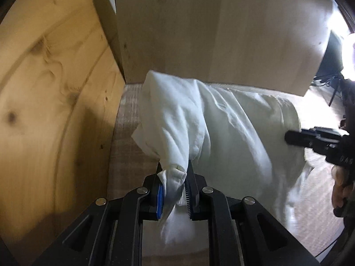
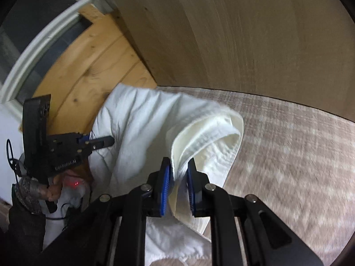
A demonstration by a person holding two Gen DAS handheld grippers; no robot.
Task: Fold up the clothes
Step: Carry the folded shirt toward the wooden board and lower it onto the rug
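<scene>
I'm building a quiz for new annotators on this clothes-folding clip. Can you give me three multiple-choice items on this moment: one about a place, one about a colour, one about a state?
1. Where does the white garment lie?
A. On a pale woven surface beside wooden panels
B. Inside a plastic basket
C. On a hanger

2. What colour are the pads of the right gripper?
A. Red
B. Blue
C. Yellow

3. What is the left gripper doing?
A. Standing wide open above the cloth
B. Shut on a bunched corner of the white garment
C. Holding a hanger

Answers:
1 A: the woven surface runs under the cloth, with a knotty wooden panel at its side.
2 B: blue ribbed pads show on both fingers in the right wrist view.
3 B: the left wrist view shows white cloth pinched between its fingers.
</scene>
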